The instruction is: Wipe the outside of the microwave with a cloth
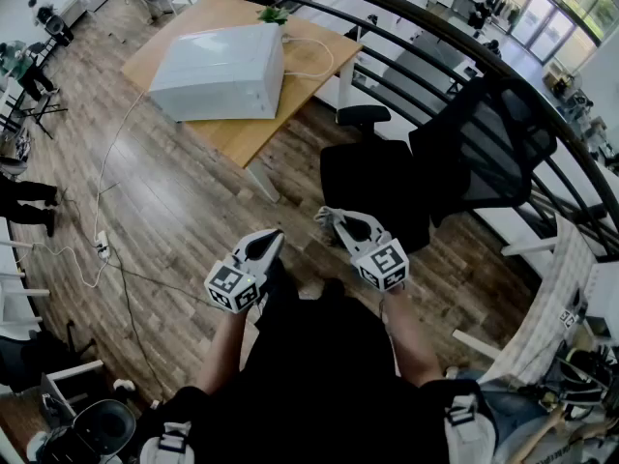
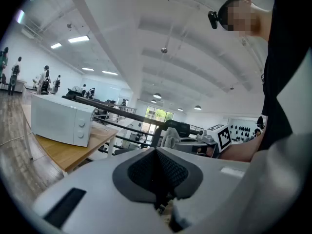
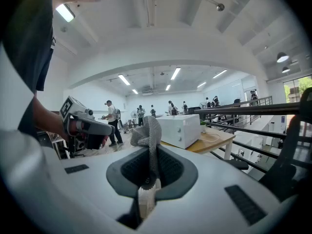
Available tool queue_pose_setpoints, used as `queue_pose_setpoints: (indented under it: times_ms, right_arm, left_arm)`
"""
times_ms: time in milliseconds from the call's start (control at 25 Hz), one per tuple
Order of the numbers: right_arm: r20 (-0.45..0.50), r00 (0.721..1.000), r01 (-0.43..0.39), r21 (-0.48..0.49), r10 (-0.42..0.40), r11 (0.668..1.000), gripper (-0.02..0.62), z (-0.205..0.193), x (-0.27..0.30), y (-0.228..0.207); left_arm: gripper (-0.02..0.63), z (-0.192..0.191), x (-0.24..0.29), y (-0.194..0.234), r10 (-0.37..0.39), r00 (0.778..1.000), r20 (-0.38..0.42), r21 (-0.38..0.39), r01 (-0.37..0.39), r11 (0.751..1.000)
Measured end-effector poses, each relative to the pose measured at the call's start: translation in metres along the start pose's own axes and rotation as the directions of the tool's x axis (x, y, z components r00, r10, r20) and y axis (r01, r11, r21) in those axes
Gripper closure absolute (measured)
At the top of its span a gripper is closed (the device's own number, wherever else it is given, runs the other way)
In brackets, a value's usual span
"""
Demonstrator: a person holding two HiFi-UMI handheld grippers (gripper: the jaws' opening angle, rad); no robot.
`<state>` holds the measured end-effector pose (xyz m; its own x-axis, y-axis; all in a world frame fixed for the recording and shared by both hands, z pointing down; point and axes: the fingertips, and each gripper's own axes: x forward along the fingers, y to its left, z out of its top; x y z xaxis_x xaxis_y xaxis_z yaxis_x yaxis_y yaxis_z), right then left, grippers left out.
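The white microwave (image 1: 221, 71) stands on a wooden table (image 1: 242, 133) a few steps ahead of me; it also shows as the microwave (image 2: 61, 121) and the microwave (image 3: 180, 129) in the two gripper views. My right gripper (image 1: 331, 217) is held at waist height, shut on a grey cloth (image 3: 146, 135) that sticks up from its jaws. My left gripper (image 1: 269, 241) is beside it, jaws pressed together with nothing between them. Both grippers are well short of the microwave.
A black office chair (image 1: 435, 172) stands to my right by a dark railing (image 1: 464, 56). A white cable (image 1: 106, 191) runs across the wood floor to a power strip (image 1: 101, 247). A small green plant (image 1: 274, 14) sits behind the microwave. People (image 3: 111, 115) stand far off.
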<state>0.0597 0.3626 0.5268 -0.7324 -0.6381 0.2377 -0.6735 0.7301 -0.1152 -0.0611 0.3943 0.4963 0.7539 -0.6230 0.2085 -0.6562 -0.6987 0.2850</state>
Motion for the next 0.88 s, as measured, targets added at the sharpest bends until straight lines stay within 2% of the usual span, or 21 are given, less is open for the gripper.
queue_pose_setpoints:
  times_ms: [880]
  right_arm:
    - [0.008,0.999,-0.032,0.016,0.032,0.999,0.58,0.0013,0.0079,0.0084]
  left_arm:
    - [0.603,0.0008,-0.0005,0.0004,-0.006,1.0,-0.006,0.003,0.006,1.0]
